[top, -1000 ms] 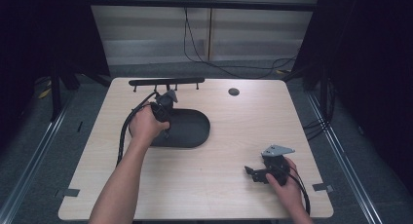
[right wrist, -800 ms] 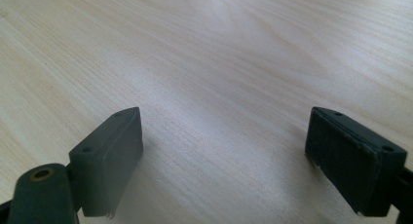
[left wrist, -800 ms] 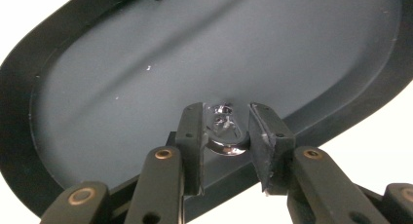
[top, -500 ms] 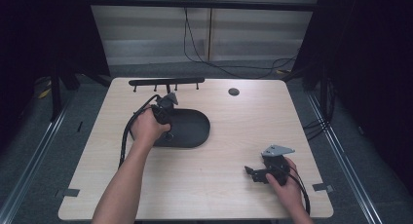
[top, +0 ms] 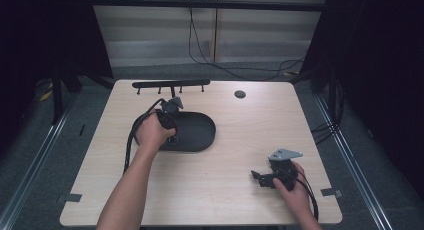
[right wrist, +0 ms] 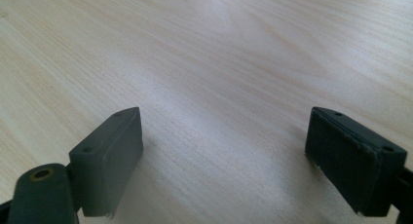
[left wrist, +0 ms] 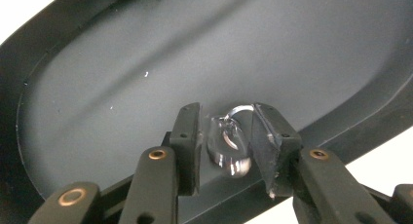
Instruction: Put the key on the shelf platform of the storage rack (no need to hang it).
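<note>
One small clear glassy piece (left wrist: 230, 145), likely light, hard, slick and chip-prone, low on near rim of black oval tray (top: 202, 135), between left gripper (left wrist: 226, 136) jaws just easing apart, best pinched across its rounded body; right gripper (right wrist: 224, 156) jaws wide, empty

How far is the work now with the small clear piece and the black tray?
Done: the clear piece is at the near rim of the black tray. In hand: the left tool has the piece between its pads, which look to touch it; its jaws have just been opening, so the release seems begun. Left: letting go fully and pulling away. The right tool waits open over the table, idle.
</note>
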`<act>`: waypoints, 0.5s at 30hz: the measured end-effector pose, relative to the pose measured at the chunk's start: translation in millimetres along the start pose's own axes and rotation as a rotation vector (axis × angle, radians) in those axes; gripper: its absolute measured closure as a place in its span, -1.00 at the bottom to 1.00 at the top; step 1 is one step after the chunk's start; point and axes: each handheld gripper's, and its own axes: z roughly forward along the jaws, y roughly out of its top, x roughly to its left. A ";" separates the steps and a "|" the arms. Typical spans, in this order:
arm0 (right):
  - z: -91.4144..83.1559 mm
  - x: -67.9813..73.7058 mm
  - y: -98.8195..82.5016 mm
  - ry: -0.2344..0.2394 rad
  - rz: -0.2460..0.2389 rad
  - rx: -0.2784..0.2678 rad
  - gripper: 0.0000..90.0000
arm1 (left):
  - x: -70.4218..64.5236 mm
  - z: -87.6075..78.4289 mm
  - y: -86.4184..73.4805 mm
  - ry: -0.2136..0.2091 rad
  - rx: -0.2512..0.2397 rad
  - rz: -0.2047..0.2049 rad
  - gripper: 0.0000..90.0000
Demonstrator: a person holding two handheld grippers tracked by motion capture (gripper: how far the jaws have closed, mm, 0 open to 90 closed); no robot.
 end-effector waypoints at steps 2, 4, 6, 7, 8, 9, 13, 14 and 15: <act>0.0 0.0 0.0 0.000 0.000 0.000 -0.70 | 1.1 0.6 0.0 0.014 0.005 0.012 0.43; 0.0 0.0 0.0 0.000 0.000 0.000 -0.70 | 0.7 1.4 -0.2 -0.001 -0.001 -0.004 0.42; 0.0 0.0 0.0 0.000 0.000 0.000 -0.70 | 1.0 0.5 0.2 0.013 -0.005 0.007 0.42; 0.0 0.0 0.0 0.000 0.000 0.000 -0.70 | 3.8 -0.1 1.1 -0.004 0.001 0.044 0.41; 0.0 0.0 0.0 0.000 0.000 0.000 -0.70 | 0.6 0.1 -0.1 -0.001 -0.006 -0.005 0.41; 0.0 0.0 0.0 0.000 0.000 0.000 -0.70 | 1.8 -0.9 0.1 0.018 -0.005 0.010 0.40; 0.0 0.0 0.0 0.000 0.000 0.000 -0.70 | 1.7 -0.9 -0.6 -0.014 -0.014 0.011 0.38; 0.0 0.0 0.0 0.000 0.000 0.000 -0.70 | 1.5 -2.5 -0.8 0.010 -0.012 0.005 0.38; 0.0 0.0 0.0 0.000 0.000 0.000 -0.70 | 1.6 -2.8 -1.0 0.007 -0.012 0.001 0.37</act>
